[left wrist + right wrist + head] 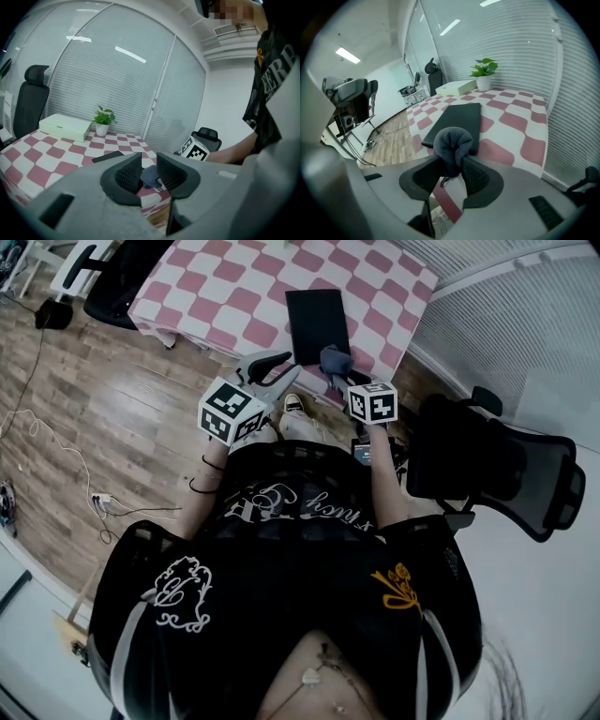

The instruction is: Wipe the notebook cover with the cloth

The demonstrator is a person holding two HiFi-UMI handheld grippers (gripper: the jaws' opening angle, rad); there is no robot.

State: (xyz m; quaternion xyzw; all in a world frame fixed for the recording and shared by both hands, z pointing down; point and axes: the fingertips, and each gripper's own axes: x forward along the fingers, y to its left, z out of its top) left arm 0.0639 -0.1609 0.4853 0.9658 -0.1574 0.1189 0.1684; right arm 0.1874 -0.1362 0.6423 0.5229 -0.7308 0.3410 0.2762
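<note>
A black notebook (pixel 317 322) lies flat on the pink-and-white checked table (pixel 216 287), near its front edge. My right gripper (pixel 341 373) is shut on a bunched dark grey cloth (pixel 335 359), held just off the notebook's near end. In the right gripper view the cloth (pixel 453 143) bulges up between the jaws of the right gripper (pixel 453 162), with the notebook (pixel 457 121) right behind it. My left gripper (pixel 278 371) hangs at the table's front edge, left of the cloth. The left gripper (pixel 149 164) holds nothing, its jaws a little apart.
A potted plant (pixel 483 72) and a flat white box (pixel 457 86) stand at the table's far end. One black office chair (pixel 492 465) stands to my right, another (pixel 117 282) at the table's left end. Cables (pixel 56 456) trail over the wooden floor.
</note>
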